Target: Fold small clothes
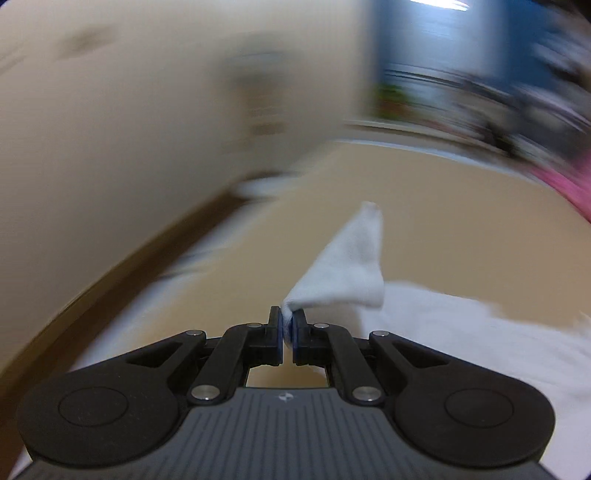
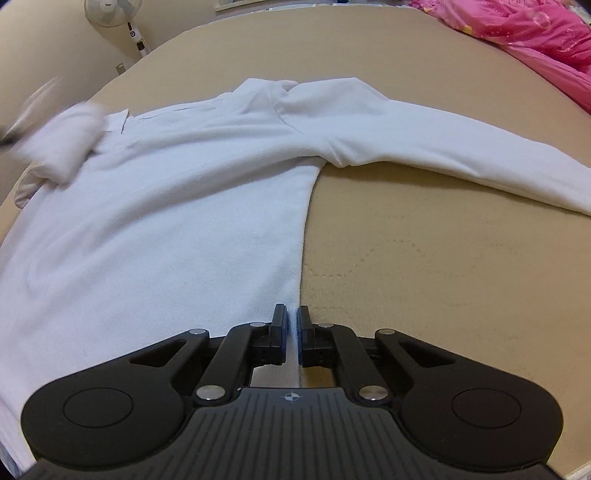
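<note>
White shirt (image 2: 192, 206) lies flat on my tan bed (image 2: 424, 258), long axis running away from right gripper (image 2: 291, 325), collar far, one sleeve (image 2: 443, 147) stretched right. Right fingers clenched on hem edge. Left gripper (image 1: 287, 325) fingers clenched on other cuff (image 1: 347, 266), lifted.

blurred: room (image 1: 461, 74) | cut off: shirt (image 2: 166, 221) hem, sleeve end

No readable words, brands or numbers anywhere. Only a small round crosshair emblem, without lettering, on the ribbed grey body of the left tool (image 1: 287, 329) and the same on the right tool (image 2: 291, 334). Markings on the standing fan (image 2: 112, 13) too small to read.
</note>
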